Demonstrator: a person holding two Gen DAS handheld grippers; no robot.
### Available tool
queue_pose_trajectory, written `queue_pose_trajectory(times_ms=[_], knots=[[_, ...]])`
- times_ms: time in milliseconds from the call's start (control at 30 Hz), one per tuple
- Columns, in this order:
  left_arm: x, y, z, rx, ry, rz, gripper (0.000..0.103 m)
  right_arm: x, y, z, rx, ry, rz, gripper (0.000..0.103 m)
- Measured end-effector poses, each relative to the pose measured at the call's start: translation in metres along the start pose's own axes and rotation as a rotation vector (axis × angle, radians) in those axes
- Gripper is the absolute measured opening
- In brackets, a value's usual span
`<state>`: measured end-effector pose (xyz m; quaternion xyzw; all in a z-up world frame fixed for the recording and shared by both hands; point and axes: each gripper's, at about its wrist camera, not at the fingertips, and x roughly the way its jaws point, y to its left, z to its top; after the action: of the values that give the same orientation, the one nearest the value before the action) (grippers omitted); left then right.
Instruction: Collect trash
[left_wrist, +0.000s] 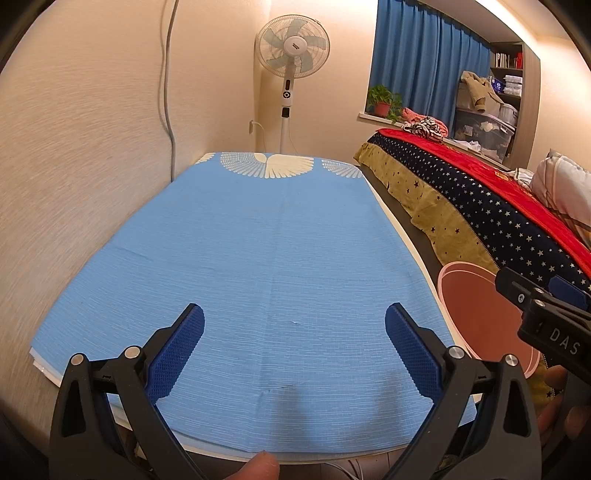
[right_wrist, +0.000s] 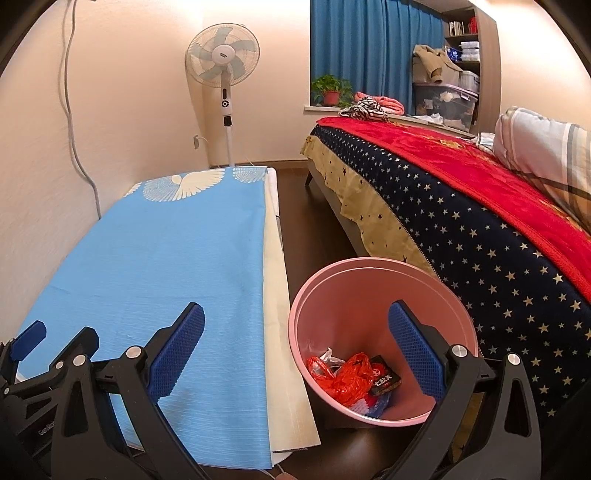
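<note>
A pink trash bin (right_wrist: 373, 291) stands on the dark floor between the table and the bed; its rim (left_wrist: 465, 269) also shows at the right of the left wrist view. Inside lie a crumpled red plastic bag (right_wrist: 347, 380), a small black box (right_wrist: 386, 380), a white scrap (right_wrist: 327, 355) and something blue and white (right_wrist: 373, 404). My right gripper (right_wrist: 295, 347) is open, hanging over the table's edge and the bin, with nothing between its fingers. My left gripper (left_wrist: 294, 347) is open above the blue tablecloth (left_wrist: 266, 266), holding nothing. The right gripper (left_wrist: 546, 314) shows beside it.
The long table (right_wrist: 275, 295) runs along the left wall. A bed with a star-patterned cover (right_wrist: 480, 236) and red blanket (right_wrist: 461, 166) stands on the right. A standing fan (right_wrist: 223, 62), a potted plant (right_wrist: 330, 90), blue curtains and shelves are at the back.
</note>
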<state>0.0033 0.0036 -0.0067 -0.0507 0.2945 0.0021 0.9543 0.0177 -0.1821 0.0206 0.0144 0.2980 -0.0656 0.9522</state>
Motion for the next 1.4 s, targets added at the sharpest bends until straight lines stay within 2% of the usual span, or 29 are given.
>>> queue_pose_trajectory(times_ms=[1400], knots=[[0.0003,-0.0003,0.0023,-0.006,-0.024,0.011,0.095,-0.0027,-0.0043,0.0009,0.011,0.002,-0.004,0.098]])
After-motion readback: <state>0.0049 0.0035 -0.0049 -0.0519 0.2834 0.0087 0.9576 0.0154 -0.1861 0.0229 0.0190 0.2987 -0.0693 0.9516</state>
